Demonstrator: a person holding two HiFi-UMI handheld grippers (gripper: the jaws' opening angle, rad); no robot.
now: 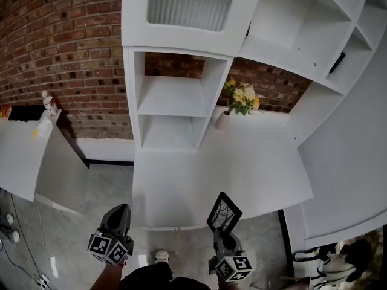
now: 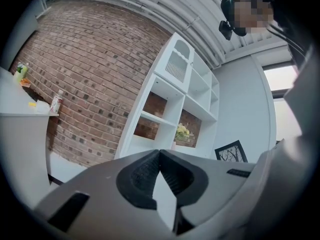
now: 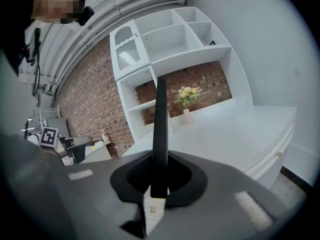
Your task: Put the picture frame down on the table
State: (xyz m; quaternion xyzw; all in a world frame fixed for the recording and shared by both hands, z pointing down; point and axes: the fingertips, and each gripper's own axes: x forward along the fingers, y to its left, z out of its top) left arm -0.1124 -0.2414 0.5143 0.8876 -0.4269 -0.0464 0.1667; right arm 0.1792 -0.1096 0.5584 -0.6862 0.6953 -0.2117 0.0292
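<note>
A black picture frame (image 1: 224, 212) with a bare-branch print hangs in the air just before the front edge of the white table (image 1: 242, 174). My right gripper (image 1: 220, 232) is shut on its lower edge. In the right gripper view the frame (image 3: 160, 129) stands edge-on between the pads, with the table (image 3: 235, 134) beyond it. My left gripper (image 1: 123, 209) is to the left, off the table's front left corner, shut and holding nothing. In the left gripper view its tips (image 2: 159, 152) meet, and the frame (image 2: 231, 152) shows at the right.
A pale vase (image 1: 223, 121) of yellow flowers (image 1: 242, 95) stands at the back of the table against the brick wall. A white shelf unit (image 1: 175, 95) rises on the table's left half. A lower white counter (image 1: 24, 156) with a small bottle (image 1: 47, 104) is at the left.
</note>
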